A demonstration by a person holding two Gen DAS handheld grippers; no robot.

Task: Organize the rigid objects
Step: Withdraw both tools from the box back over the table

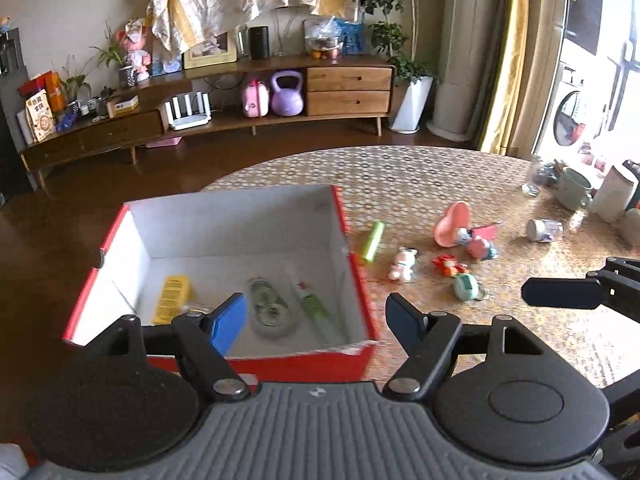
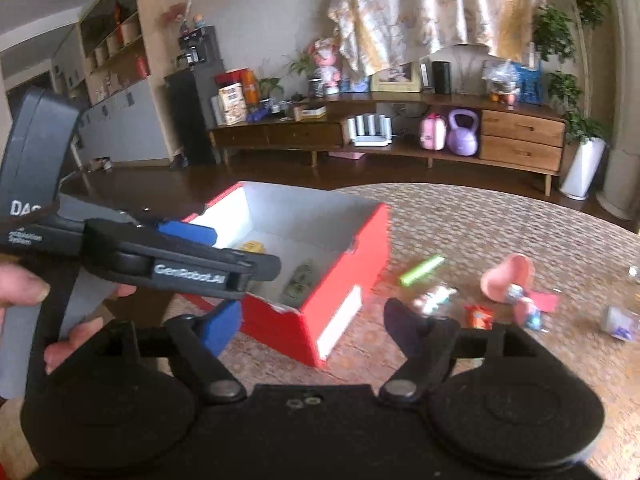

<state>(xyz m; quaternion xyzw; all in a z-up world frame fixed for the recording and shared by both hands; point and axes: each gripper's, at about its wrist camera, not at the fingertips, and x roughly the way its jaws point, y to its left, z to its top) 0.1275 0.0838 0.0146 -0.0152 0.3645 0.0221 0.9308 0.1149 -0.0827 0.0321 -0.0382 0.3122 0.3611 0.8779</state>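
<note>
Red shoebox (image 1: 360, 354) on the patterned table (image 1: 440, 176), both grippers spread and empty.

The box is red outside, white inside, open-topped; in it lie a yellow packet (image 1: 173, 298), a clear round-ended case (image 1: 267, 306) and a green-and-clear tube (image 1: 316, 310); the left gripper (image 1: 316, 320) hovers over its near edge, jaws parted, nothing between them; the right gripper (image 2: 312, 320) is likewise released, to the box's right; loose on the table to the right of the box lie a green stick (image 1: 373, 241), a white figurine (image 1: 403, 265), a red toy (image 1: 449, 265), a pink heart-shaped piece (image 1: 454, 224) and a teal keychain toy (image 1: 466, 286), apart from one another.
</note>
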